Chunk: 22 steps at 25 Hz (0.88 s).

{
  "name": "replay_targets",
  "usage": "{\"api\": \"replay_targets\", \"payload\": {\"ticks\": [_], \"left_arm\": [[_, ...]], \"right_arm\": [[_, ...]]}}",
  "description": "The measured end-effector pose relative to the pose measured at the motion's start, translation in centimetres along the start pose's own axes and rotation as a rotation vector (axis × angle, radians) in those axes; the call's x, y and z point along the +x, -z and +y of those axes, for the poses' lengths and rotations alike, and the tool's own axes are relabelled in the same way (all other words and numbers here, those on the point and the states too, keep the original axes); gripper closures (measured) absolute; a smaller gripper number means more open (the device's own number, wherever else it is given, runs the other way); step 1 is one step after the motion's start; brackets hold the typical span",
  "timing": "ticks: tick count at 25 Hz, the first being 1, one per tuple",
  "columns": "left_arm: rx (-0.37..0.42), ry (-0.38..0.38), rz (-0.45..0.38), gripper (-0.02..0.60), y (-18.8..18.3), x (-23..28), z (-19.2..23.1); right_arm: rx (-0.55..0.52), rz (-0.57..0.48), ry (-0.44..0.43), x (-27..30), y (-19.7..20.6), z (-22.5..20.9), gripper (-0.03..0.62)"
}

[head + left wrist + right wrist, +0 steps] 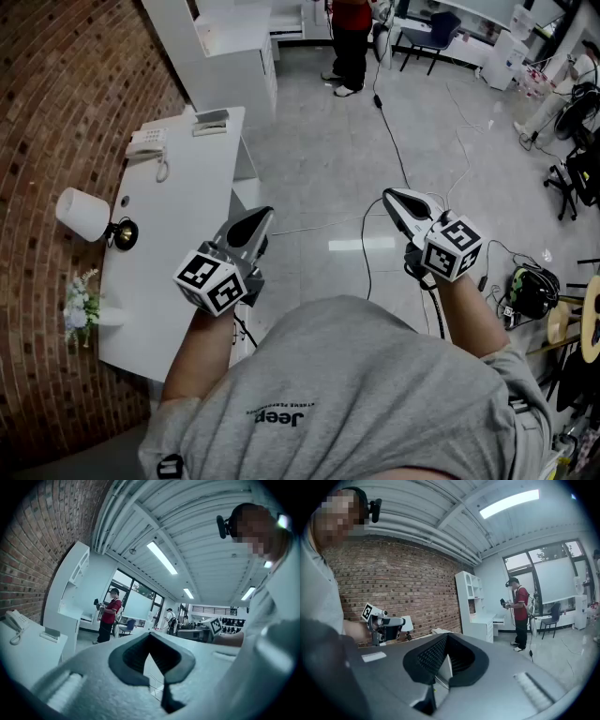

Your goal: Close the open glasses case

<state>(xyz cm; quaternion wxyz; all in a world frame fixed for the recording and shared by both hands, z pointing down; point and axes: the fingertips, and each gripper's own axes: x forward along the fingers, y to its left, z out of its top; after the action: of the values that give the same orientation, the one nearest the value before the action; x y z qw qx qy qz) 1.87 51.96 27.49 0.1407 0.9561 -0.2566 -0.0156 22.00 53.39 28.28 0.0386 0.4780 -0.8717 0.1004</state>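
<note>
Our head camera looks steeply down past our shoulders at the left gripper (261,217), right gripper (392,197), white desk (178,253) and floor. Each gripper view sits close behind its own jaws, facing level across the room; both share the person in red (109,615) and the white shelf unit (472,603)

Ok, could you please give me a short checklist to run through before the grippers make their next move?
1. Glasses case in view: not ok; none shows on the white table or in either gripper view.
2. Left gripper empty: ok; jaws together on nothing.
3. Right gripper empty: ok; jaws together on nothing.
4. Bystander clear: ok; stands far across the floor.
5. Floor ahead free: not ok; a cable runs across it.
</note>
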Motion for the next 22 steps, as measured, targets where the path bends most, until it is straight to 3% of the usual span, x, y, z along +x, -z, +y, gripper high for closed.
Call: {"api": "replay_targets", "payload": {"ticks": [22], "left_arm": [[-0.001,0.038,0.000,0.584,-0.8,-1.7,2.5]], "right_arm": [[-0.006,-0.015,0.034,2.8,-1.3,1.3,0.585]]}}
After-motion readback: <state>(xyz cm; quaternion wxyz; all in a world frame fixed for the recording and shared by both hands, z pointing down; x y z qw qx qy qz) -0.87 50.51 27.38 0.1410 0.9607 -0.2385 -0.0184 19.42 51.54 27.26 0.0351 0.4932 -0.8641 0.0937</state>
